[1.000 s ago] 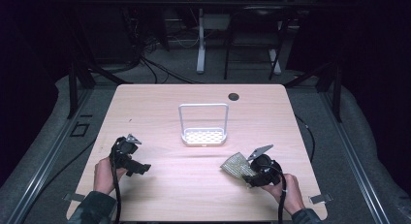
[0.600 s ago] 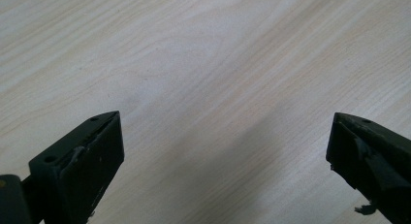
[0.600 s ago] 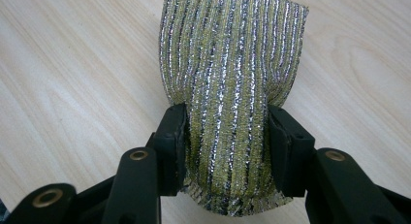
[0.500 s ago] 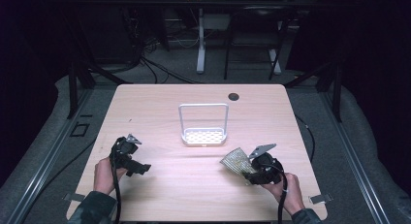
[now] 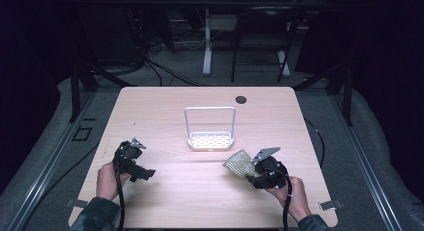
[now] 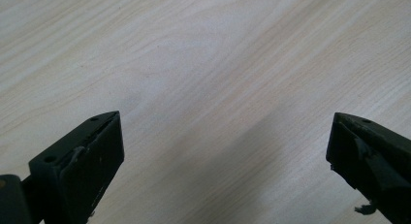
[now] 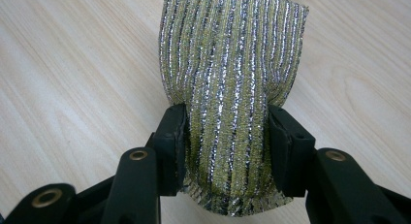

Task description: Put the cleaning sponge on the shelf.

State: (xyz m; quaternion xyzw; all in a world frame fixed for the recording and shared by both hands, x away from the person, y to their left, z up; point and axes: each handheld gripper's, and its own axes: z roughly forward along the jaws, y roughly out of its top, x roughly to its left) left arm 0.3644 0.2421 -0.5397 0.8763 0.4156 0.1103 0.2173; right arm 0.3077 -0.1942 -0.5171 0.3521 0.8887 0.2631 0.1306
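Observation:
A glittery sponge with gold and silver stripes (image 7: 232, 64) is squeezed between the black jaws of my right gripper (image 7: 227, 136), a little above the wooden table. In the high view that sponge (image 5: 239, 162) sticks out to the left of my right gripper (image 5: 250, 168) at the table's front right. My left gripper (image 5: 142, 173) rests at the front left, its jaws wide apart over bare wood (image 6: 218, 88) with nothing between them. A white wire rack (image 5: 210, 127) with a perforated base stands at the table's middle.
The light wooden table (image 5: 160, 111) has a round dark cable hole (image 5: 241, 99) near its far edge. Dark floor, cables and table legs lie beyond the far edge. Cables trail from both grippers toward the person's hands at the front edge.
The right gripper with the sponge has shifted only slightly. The left gripper has stayed put.

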